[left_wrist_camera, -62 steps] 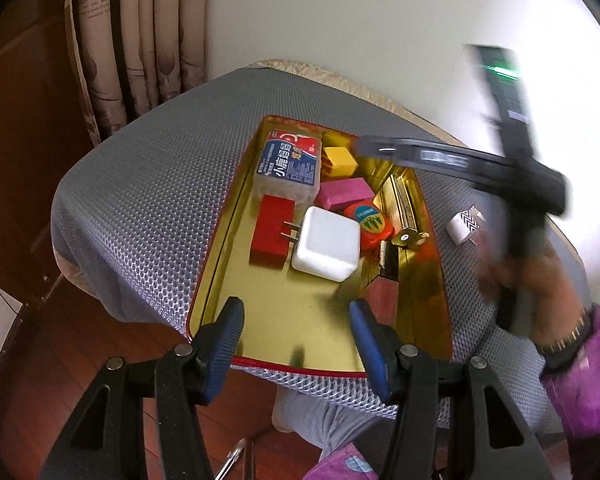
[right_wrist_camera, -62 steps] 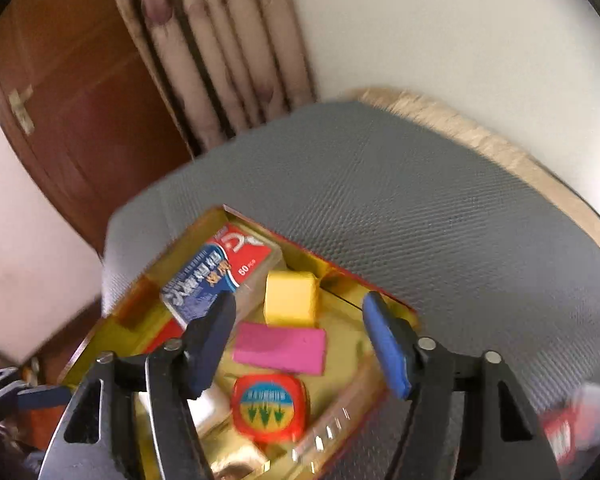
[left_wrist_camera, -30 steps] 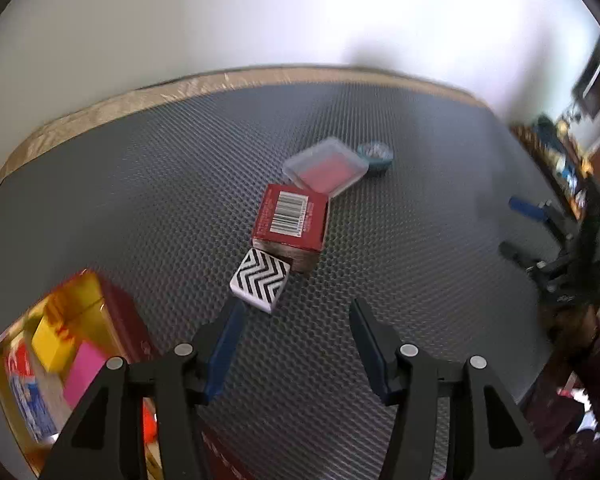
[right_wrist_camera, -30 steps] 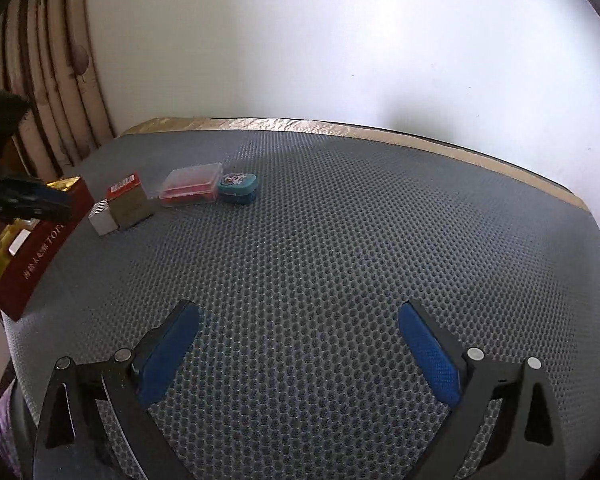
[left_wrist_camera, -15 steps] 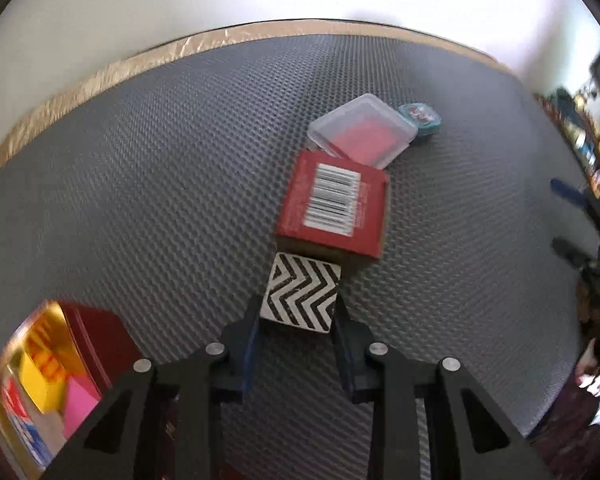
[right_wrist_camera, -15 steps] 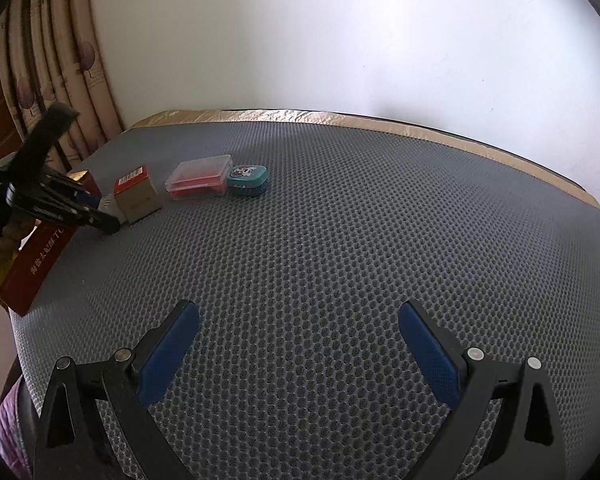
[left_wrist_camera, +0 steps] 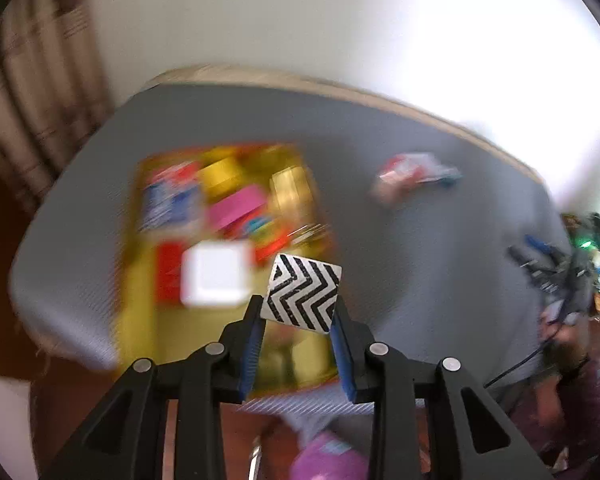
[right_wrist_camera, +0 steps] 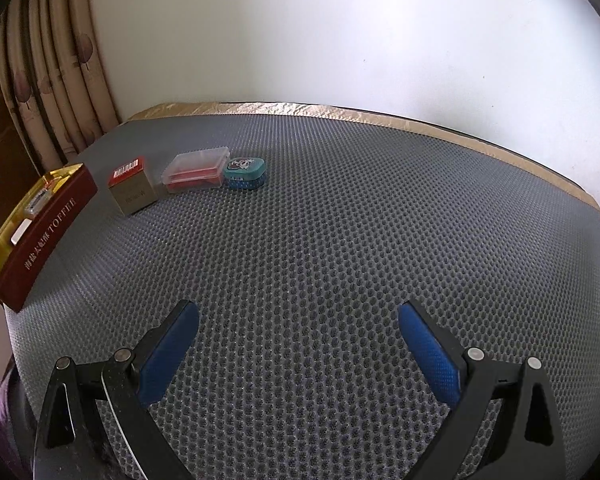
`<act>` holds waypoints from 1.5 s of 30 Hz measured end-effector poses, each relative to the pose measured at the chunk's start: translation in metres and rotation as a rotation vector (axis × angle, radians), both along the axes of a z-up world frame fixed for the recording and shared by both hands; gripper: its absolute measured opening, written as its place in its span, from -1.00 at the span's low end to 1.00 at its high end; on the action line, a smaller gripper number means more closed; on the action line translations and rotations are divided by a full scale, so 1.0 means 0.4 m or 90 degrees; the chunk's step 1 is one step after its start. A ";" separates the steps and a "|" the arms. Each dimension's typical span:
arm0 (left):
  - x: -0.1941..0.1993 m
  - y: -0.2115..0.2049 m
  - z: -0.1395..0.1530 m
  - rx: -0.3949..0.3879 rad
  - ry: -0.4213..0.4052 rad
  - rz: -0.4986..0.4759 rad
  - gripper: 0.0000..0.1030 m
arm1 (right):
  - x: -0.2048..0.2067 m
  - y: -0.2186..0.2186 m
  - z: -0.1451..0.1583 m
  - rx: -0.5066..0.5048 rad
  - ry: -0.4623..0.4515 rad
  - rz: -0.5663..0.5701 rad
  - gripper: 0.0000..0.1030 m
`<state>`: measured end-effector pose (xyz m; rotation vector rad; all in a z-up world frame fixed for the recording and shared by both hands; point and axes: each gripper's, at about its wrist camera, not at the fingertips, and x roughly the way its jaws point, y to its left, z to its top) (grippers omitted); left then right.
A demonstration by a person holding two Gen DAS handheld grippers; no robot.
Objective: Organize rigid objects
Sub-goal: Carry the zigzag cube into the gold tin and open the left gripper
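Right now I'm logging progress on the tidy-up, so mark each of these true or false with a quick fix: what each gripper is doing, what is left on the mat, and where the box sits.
1. The left gripper holds the zigzag block. True.
2. The right gripper grips the teal tin. False: it is open and holds nothing.
3. The clear case sits in the toffee box. False: it lies on the mat.
4. The barcode box stands between the toffee box and the clear case. True.

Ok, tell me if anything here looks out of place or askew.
Three things sit loose on the mat outside the tin: a red-topped box, a clear case and a small teal tin. The left gripper holds a zigzag block, tilted.
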<state>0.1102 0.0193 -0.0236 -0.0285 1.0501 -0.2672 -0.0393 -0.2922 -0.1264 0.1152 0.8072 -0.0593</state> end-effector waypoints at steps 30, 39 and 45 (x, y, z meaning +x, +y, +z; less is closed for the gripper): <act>0.029 0.113 -0.161 0.077 0.007 0.088 -0.36 | 0.030 -0.005 -0.022 -0.021 0.042 -0.005 0.94; 0.024 0.112 -0.164 0.081 0.001 0.090 -0.36 | 0.034 -0.008 -0.024 -0.023 0.044 -0.007 0.94; 0.021 0.108 -0.165 0.089 0.001 0.088 -0.36 | 0.034 -0.013 -0.023 -0.024 0.042 -0.011 0.96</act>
